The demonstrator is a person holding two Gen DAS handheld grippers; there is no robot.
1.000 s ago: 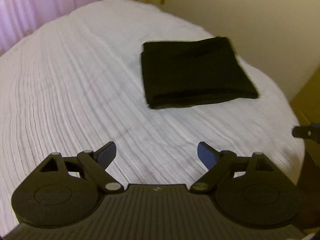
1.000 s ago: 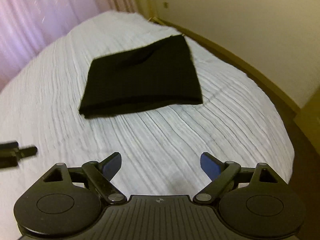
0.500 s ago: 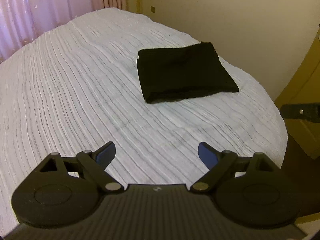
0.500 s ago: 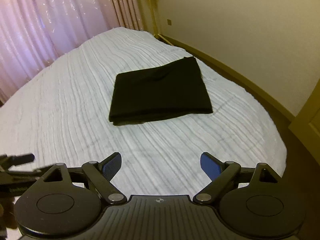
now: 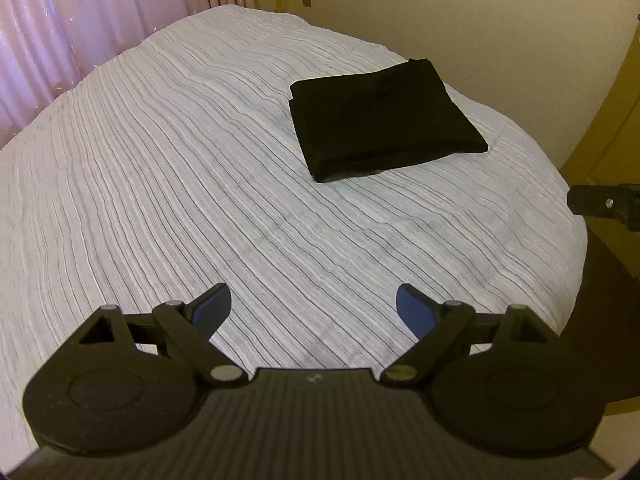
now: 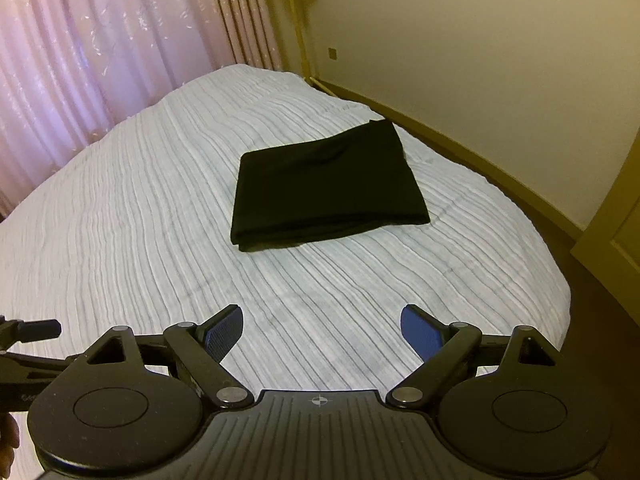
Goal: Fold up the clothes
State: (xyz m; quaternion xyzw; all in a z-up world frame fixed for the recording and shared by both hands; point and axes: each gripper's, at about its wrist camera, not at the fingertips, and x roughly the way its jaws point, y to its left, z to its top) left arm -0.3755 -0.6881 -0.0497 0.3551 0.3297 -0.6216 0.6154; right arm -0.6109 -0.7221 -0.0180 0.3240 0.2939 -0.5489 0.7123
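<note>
The black garment (image 6: 328, 188) lies folded into a flat rectangle on the bed (image 6: 120, 208), toward its right side, near the wall. The left gripper (image 5: 314, 308) and right gripper (image 6: 322, 330) hover over bare bedspread well short of it; each has its jaws spread wide with nothing between them. The fabric appears soft, light and limp, so layers may slide apart when lifted. Judged best hold: the thick layered near edge, pinching all plies at both corners.

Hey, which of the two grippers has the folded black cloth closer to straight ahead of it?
The right gripper: the black garment sits about centred above its open jaws. From the left gripper, the garment lies off toward the right.
</note>
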